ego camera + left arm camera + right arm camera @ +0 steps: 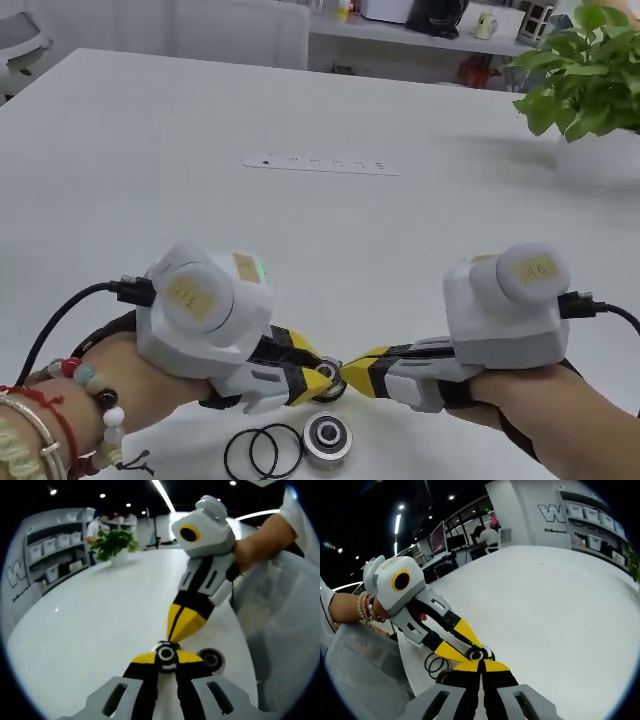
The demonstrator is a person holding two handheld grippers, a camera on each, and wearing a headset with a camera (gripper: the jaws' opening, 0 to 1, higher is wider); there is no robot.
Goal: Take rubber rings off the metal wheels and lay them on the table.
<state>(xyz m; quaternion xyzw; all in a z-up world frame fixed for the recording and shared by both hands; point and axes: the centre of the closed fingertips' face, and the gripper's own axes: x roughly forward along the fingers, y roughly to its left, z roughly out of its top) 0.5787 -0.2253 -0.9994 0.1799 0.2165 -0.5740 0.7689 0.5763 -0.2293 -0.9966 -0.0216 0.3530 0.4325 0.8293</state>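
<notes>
Entry: held wheel [326, 377], carried between my two grippers above the counter [200, 200].

My left gripper [308, 378] has its fingers clamped on the held wheel. My right gripper [358, 378] has its fingers narrow, tips pressed together at the held wheel's rim; I cannot tell whether a ring is caught between them. Nearer me than the held wheel, a second wheel [327, 437] lies flat on the counter. Nearer me and left of the held wheel, two black rubber rings [262, 452] lie overlapping on the counter.
</notes>
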